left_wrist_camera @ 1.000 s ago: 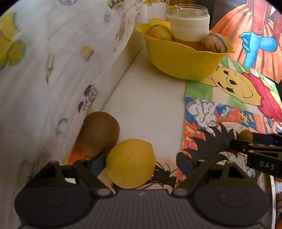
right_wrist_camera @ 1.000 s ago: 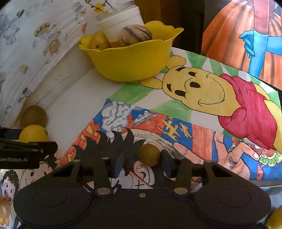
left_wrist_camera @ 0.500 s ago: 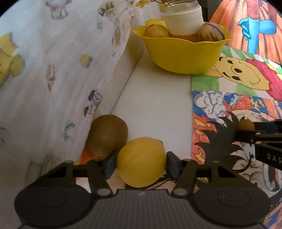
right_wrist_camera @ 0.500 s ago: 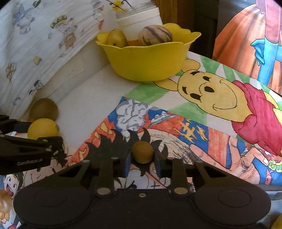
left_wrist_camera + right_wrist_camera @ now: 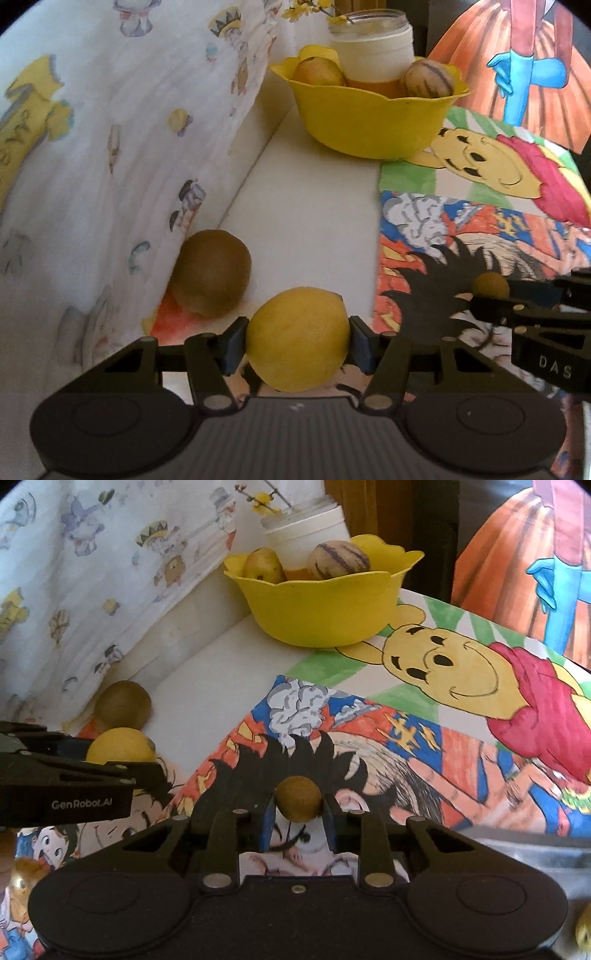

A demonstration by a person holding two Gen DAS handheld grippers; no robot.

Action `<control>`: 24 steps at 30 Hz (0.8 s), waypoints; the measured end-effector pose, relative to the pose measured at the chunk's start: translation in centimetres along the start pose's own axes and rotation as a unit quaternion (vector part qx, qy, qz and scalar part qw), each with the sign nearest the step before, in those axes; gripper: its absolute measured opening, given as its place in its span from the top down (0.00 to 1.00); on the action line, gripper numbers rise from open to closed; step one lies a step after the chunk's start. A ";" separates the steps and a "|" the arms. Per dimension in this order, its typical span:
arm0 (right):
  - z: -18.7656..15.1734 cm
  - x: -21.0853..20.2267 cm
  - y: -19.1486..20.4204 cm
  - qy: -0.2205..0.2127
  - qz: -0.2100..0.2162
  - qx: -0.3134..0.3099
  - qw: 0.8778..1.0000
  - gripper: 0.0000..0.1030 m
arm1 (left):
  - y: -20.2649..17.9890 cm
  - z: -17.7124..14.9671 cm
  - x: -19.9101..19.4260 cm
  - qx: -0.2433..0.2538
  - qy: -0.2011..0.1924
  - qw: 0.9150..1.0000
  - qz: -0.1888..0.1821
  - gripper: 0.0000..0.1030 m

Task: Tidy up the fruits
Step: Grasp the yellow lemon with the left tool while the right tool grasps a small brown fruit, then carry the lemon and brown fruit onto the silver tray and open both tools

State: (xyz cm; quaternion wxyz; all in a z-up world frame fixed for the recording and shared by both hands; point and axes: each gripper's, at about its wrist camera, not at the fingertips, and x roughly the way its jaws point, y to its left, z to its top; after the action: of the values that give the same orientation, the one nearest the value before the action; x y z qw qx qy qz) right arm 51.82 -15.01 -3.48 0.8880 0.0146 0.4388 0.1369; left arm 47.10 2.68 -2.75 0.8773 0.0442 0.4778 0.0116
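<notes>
My left gripper (image 5: 297, 341) jaws are clamped on the yellow lemon (image 5: 297, 339), low over the desk (image 5: 314, 206), near the brown kiwi (image 5: 212, 273) by the printed cloth (image 5: 110, 147). My right gripper (image 5: 299, 805) jaws are closed on a small brown round fruit (image 5: 299, 799) above the cartoon drawings (image 5: 424, 716). Yellow bowl (image 5: 317, 605) at the far end holds two fruits and a jar (image 5: 306, 535).
</notes>
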 end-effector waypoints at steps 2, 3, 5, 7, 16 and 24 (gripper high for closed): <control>-0.5 -0.9 -0.2 -0.004 0.000 0.005 1.000 0.72 | -0.1 -0.3 -0.6 -0.005 -0.002 1.000 -0.010 0.40; -0.7 -1.6 -0.3 -0.007 -0.001 0.009 1.000 0.72 | -0.2 -0.4 -0.9 -0.005 -0.004 1.000 -0.014 0.40; -1.2 -2.9 -0.5 -0.015 0.000 0.014 1.000 0.72 | -0.5 -0.7 -1.6 -0.007 -0.006 1.000 -0.022 0.40; -1.6 -4.3 -0.7 -0.023 0.000 0.016 1.000 0.72 | -0.8 -1.0 -2.4 -0.011 -0.008 0.999 -0.031 0.40; -4.6 -11.5 -2.2 -0.061 -0.015 0.034 0.997 0.72 | -3.8 -1.8 -6.3 -0.007 -0.026 0.997 -0.066 0.40; -9.0 -17.7 -5.0 -0.071 -0.051 0.053 0.995 0.72 | -8.5 -3.7 -10.1 0.011 -0.035 0.995 -0.092 0.40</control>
State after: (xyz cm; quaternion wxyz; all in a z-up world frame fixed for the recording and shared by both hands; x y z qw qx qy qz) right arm 35.64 -25.20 4.00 0.9206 0.0495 0.3816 0.0666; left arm 38.35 -6.18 3.01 0.8902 0.0098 0.4490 -0.0761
